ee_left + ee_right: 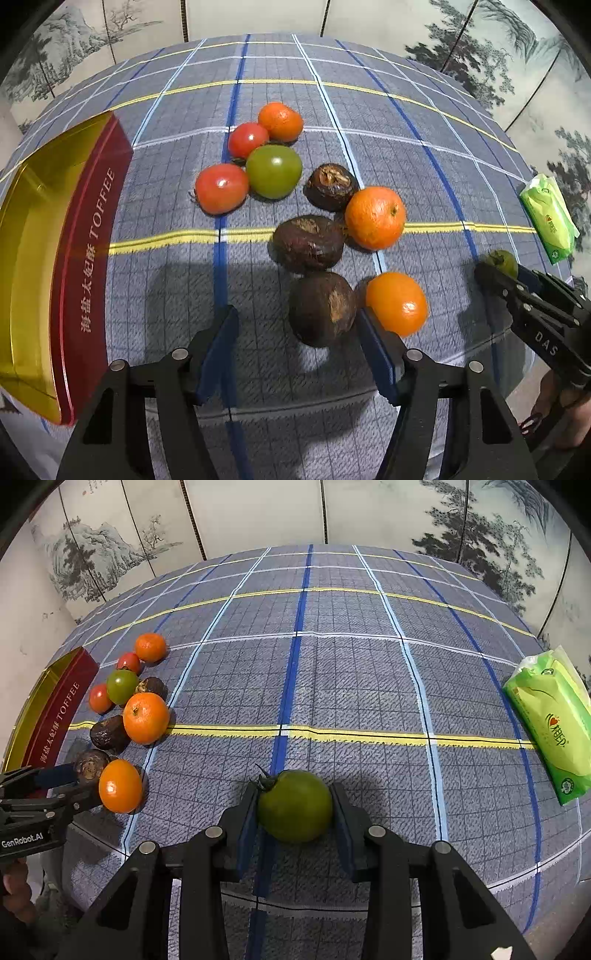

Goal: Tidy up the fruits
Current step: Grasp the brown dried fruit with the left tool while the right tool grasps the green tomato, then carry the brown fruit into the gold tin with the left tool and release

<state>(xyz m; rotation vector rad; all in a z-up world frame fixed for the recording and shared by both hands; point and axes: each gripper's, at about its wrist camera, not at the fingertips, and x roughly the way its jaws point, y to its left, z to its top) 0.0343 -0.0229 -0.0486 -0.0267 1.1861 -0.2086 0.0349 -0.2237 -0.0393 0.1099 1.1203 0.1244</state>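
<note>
right gripper (294, 805) clamps a green tomato (294, 805); left gripper (295, 325) gapes beside a brown fruit (321, 308).
toffee tin (33, 236) looks empty; sorting barely begun.

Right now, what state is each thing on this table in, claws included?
Right claw: shut on a green tomato, apart from the pile.
Left claw: open, astride a dark brown fruit; its right finger touches the fruit, the left is clear.
Toffee tin: open, no lid, the part in view holds no fruit.
Fruit pile: loose on the cloth, none in the tin.
Green tissue pack: lying flat, looks sealed.
</note>
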